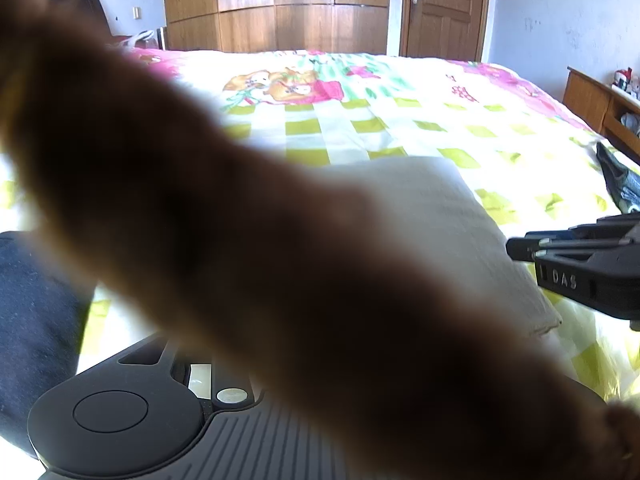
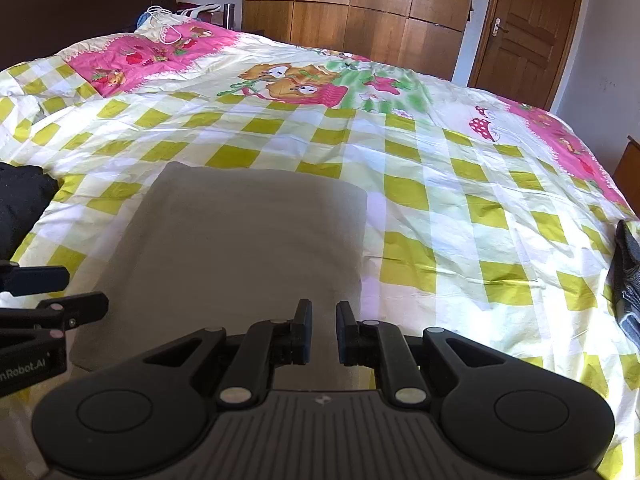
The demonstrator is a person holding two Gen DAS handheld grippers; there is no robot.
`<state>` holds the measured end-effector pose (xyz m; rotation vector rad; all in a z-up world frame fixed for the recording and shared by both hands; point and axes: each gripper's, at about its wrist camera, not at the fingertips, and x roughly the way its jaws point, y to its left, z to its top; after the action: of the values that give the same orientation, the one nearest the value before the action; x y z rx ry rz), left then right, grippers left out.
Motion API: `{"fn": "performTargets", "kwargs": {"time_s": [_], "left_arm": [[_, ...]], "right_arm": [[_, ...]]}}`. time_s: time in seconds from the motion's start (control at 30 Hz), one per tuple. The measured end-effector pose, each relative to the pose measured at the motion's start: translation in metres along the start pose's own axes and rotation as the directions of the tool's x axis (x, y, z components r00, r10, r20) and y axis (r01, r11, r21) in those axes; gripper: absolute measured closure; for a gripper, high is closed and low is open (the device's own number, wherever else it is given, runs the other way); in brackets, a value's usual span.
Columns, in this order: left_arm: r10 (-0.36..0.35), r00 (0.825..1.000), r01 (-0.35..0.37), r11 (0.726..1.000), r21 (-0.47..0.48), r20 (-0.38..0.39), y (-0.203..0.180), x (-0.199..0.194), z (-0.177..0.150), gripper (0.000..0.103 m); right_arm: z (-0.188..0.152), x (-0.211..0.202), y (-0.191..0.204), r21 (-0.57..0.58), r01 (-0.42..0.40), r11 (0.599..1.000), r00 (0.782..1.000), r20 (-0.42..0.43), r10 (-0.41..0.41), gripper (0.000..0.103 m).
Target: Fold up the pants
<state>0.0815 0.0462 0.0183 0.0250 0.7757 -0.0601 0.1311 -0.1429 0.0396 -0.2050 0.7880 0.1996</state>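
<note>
The pants (image 2: 248, 248) lie folded into a pale grey-beige rectangle on the checked bedspread (image 2: 440, 200); in the left wrist view the folded pants (image 1: 452, 208) show only in part. My right gripper (image 2: 324, 332) hovers over their near edge, its jaws a narrow gap apart with nothing between them. It also enters the left wrist view as the right gripper (image 1: 522, 251). My left gripper (image 2: 88, 291) stands at the pants' left edge, fingers apart, holding nothing. A blurred brown shape (image 1: 240, 220) close to the lens hides the left fingers in their own view.
Dark clothing (image 2: 20, 200) lies at the bed's left edge and a dark grey garment (image 2: 626, 280) at its right edge. A wooden wardrobe (image 2: 360, 4) and a door (image 2: 524, 28) stand beyond the bed. A wooden shelf (image 1: 600, 104) sits at the right.
</note>
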Motion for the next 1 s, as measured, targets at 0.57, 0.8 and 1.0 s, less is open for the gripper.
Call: {"fn": "performTargets", "kwargs": {"time_s": [0.57,0.8,1.0], "left_arm": [[-0.035,0.999,0.035,0.999,-0.003,-0.032,-0.003,0.021,-0.001,0.062],[-0.038,0.998,0.038,0.999,-0.009,-0.041,-0.004,0.024,-0.002,0.06],[-0.04,0.999,0.04,0.999,-0.008,-0.036,-0.004,0.023,-0.001,0.06]], "right_arm": [[-0.006,0.015,0.011,-0.026,0.017,1.0,0.999,-0.045,-0.018,0.074],[-0.009,0.018,0.006,-0.001,0.015,1.0,0.998,-0.062,-0.015,0.074],[-0.009,0.018,0.006,0.004,0.013,1.0,0.998,-0.064,-0.013,0.073]]}}
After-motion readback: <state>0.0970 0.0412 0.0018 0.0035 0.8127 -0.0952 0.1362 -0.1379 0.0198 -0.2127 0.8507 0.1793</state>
